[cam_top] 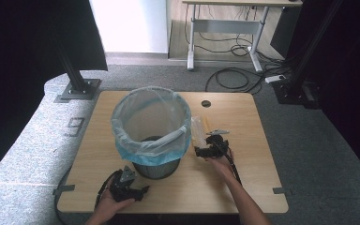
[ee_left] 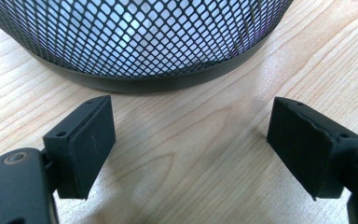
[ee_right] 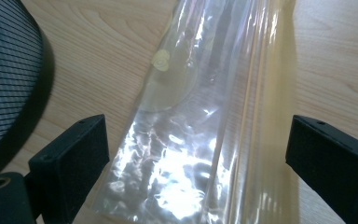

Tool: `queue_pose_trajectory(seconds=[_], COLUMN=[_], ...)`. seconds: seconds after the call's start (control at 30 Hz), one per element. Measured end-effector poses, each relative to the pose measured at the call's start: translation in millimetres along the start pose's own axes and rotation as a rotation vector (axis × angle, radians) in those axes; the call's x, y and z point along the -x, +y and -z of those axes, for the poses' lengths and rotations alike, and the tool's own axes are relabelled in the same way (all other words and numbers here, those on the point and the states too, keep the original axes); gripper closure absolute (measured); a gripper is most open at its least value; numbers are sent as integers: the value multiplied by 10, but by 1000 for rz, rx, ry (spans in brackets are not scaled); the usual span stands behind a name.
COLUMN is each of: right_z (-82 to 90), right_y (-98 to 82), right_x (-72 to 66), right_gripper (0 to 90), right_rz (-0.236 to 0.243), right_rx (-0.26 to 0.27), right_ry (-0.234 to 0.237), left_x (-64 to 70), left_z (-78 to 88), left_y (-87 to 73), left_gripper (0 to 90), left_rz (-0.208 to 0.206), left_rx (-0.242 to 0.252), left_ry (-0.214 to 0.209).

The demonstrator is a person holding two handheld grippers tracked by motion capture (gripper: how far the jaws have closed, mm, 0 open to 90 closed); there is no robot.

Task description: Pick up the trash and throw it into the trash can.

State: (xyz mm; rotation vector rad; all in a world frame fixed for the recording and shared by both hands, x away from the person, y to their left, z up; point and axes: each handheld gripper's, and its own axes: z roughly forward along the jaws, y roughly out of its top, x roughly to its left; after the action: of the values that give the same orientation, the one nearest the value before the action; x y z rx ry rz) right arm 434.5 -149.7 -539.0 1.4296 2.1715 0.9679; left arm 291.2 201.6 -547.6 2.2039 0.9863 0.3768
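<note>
Clear plastic packet [ee_right: 200, 121] lies flat on bench [cam_top: 243, 187], just right of mesh bin [cam_top: 157, 166]. Right claw [ee_right: 198, 163] released, jaws wide apart, straddling packet's near end. Left claw [ee_left: 191, 149] released, jaws spread over bare wood, pointing at bin base. Bin holds blue liner bag [cam_top: 136, 145] folded over rim.

Black mesh bin [cam_top: 157, 166] stood upright mid-table, lined with a pale blue bag [cam_top: 145, 145] folded over its rim. Clear plastic packet [ee_right: 205, 126] lay flat on the table, just right of the bin.
</note>
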Motion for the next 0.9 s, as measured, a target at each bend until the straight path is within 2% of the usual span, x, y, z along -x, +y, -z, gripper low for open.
queue_pose_trajectory(seconds=[0.13, 0.33, 0.4, 0.43, 0.47, 0.6, 0.63, 0.7, 0.73, 0.77, 0.8, 0.83, 0.87, 0.9], right_z=[-95, -65, -49, -30, -30, 8, 24, 34, 34, 45, 45, 55, 55, 59], right_y=[-26, -39, -41, -41, -41, -41, -40, -40, -40, -41, -41, -41, -41, -42], right_x=[2, 21, 30, 45, 45, 97, 119, 133, 133, 151, 151, 172, 172, 193], right_gripper=[90, 198, 271, 350, 350, 493, 564, 636, 636, 722, 722, 808, 808, 849], right_rz=[7, 33, 37, 31, 31, 23, 14, 10, 10, 11, 11, 2, 2, -1], right_rx=[-37, -40, -35, -35, -35, -38, -42, -43, -43, -45, -45, -50, -50, -52], right_ry=[-21, -58, -54, -57, -57, -64, -67, -70, -70, -63, -63, -48, -48, -47], left_x=[0, 3, 4, 4, 4, 6, 6, 6, 6, 6, 6, 6, 6, 6], left_z=[0, 0, 0, 1, 1, 1, 1, 1, 1, 1, 1, 1, 1, 2], left_y=[0, -1, -2, -2, -2, -3, -3, -3, -3, -3, -3, -3, -3, -3], left_gripper=[152, 152, 152, 152, 152, 152, 153, 153, 153, 153, 153, 152, 153, 153], left_rz=[0, 2, 2, 2, 2, 3, 3, 3, 3, 4, 4, 4, 4, 4], left_rx=[0, 0, 1, 1, 1, 1, 1, 1, 1, 1, 1, 1, 1, 0], left_ry=[0, 1, 2, 2, 2, 3, 3, 3, 3, 3, 3, 3, 3, 3])
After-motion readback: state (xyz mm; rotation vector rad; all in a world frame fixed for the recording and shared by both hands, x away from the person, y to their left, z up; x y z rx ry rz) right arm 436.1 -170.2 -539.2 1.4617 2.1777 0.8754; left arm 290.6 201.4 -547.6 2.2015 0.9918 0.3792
